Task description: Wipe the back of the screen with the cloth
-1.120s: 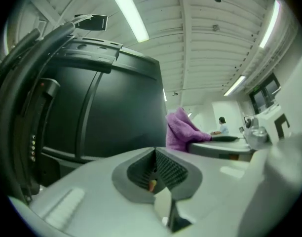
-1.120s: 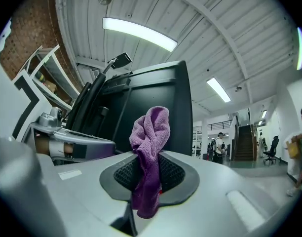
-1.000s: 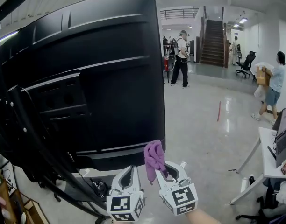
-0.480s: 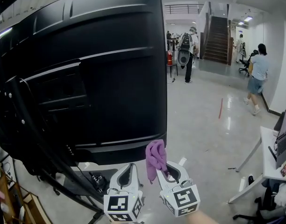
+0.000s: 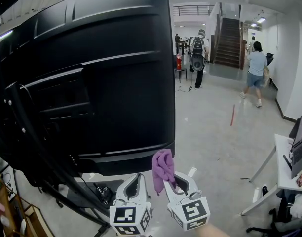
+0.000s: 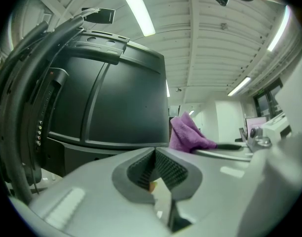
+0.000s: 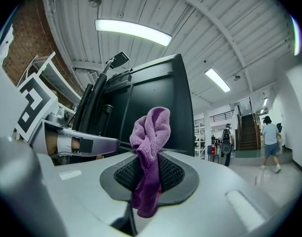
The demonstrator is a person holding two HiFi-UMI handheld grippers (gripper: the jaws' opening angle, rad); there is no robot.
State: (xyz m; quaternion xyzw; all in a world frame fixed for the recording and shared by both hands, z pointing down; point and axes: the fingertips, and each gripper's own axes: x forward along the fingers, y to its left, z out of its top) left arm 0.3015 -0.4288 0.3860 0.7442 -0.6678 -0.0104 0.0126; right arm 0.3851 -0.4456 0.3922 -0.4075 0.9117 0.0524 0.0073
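The big black back of the screen (image 5: pixel 92 78) fills the left of the head view, on a wheeled stand. My right gripper (image 5: pixel 174 179) is shut on a purple cloth (image 5: pixel 162 169) that sticks up from its jaws, just below and right of the screen's lower right corner, apart from it. In the right gripper view the cloth (image 7: pixel 150 152) is bunched between the pads with the screen (image 7: pixel 151 107) behind. My left gripper (image 5: pixel 136 184) sits beside it to the left, jaws closed with nothing in them. The left gripper view shows the screen (image 6: pixel 121 102) and the cloth (image 6: pixel 188 135).
Black cables (image 5: pixel 27 147) and stand legs (image 5: pixel 82 206) run under the screen at the left. A white desk (image 5: pixel 284 167) with a monitor stands at the right edge. People (image 5: pixel 253 73) walk on the grey floor near the stairs (image 5: pixel 231 43) at the back.
Both grippers and the cloth have barely shifted below the screen's corner. The people in the background have walked on toward the stairs.
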